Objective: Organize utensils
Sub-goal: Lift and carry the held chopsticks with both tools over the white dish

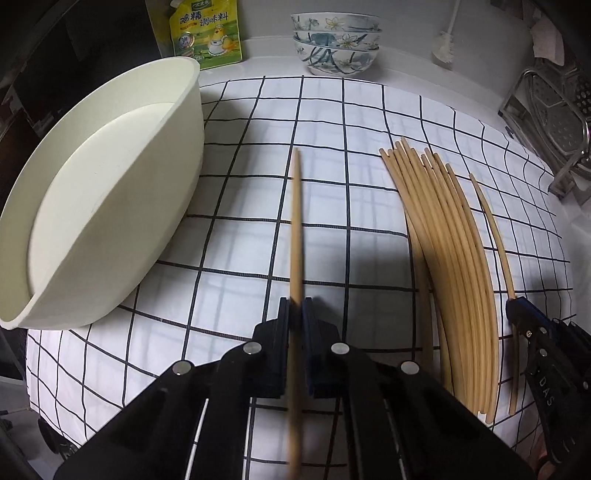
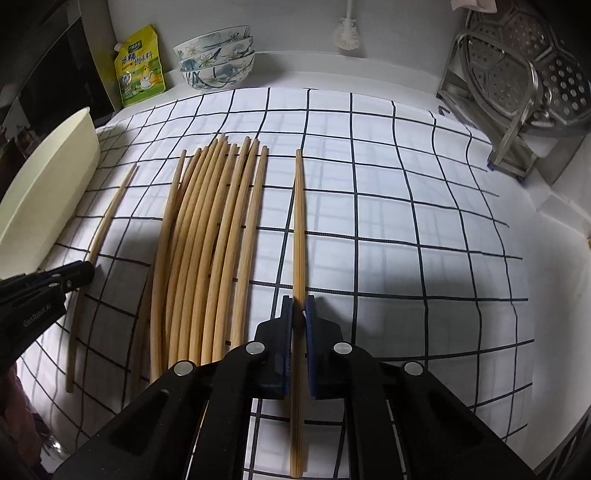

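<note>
Several bamboo chopsticks (image 1: 448, 266) lie side by side on the checked cloth (image 1: 236, 243); the pile also shows in the right wrist view (image 2: 207, 251). My left gripper (image 1: 296, 306) is shut on one chopstick (image 1: 295, 221), held just above the cloth beside a cream tub (image 1: 99, 206). My right gripper (image 2: 299, 304) is shut on another chopstick (image 2: 299, 229), right of the pile. In the left wrist view the right gripper (image 1: 517, 314) holds its chopstick (image 1: 491, 229). In the right wrist view the left gripper (image 2: 79, 273) holds its chopstick (image 2: 107, 221) left of the pile.
The cream tub (image 2: 48, 188) lies tipped on its side at the left. Stacked floral bowls (image 1: 334, 40), a yellow seasoning bag (image 1: 201, 31) and a white brush (image 1: 445, 46) stand at the back. A steel rack with steamer plates (image 2: 524, 92) stands at the right.
</note>
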`<state>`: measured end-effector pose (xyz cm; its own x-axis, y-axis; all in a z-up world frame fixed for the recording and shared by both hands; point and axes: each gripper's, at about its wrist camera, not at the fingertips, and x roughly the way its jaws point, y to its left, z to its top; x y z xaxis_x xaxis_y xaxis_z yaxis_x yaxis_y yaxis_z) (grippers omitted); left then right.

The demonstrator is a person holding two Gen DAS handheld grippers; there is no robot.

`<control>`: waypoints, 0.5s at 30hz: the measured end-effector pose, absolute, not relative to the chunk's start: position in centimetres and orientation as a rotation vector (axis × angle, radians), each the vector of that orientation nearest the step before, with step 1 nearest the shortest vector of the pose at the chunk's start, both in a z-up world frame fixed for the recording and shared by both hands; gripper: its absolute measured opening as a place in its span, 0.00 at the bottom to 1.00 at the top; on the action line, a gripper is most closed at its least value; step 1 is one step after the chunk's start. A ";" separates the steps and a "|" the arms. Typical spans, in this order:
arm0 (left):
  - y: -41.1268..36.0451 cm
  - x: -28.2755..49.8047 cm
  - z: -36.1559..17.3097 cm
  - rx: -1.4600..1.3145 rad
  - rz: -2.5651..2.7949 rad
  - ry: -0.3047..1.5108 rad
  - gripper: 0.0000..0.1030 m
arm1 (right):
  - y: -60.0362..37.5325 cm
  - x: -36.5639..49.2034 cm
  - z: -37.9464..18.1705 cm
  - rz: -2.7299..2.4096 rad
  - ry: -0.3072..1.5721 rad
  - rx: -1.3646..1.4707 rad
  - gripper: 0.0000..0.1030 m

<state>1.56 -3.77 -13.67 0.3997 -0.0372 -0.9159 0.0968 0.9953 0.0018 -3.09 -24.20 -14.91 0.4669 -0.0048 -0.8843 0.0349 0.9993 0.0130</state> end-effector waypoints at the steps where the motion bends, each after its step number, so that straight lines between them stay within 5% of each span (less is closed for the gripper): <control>1: -3.7 1.5 -13.6 0.055 -0.091 1.161 0.07 | -24.3 -3.1 -14.9 -0.023 1.085 0.039 0.06; 15: -2.0 2.5 -6.1 0.033 -0.186 1.037 0.07 | -22.8 -3.1 -7.9 0.021 0.977 0.117 0.07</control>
<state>2.48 -1.96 -6.12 0.4947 -0.1378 -0.8580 0.1690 0.9838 -0.0605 -3.09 -22.85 -7.88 0.5595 0.0705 -0.8258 0.0351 0.9935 0.1086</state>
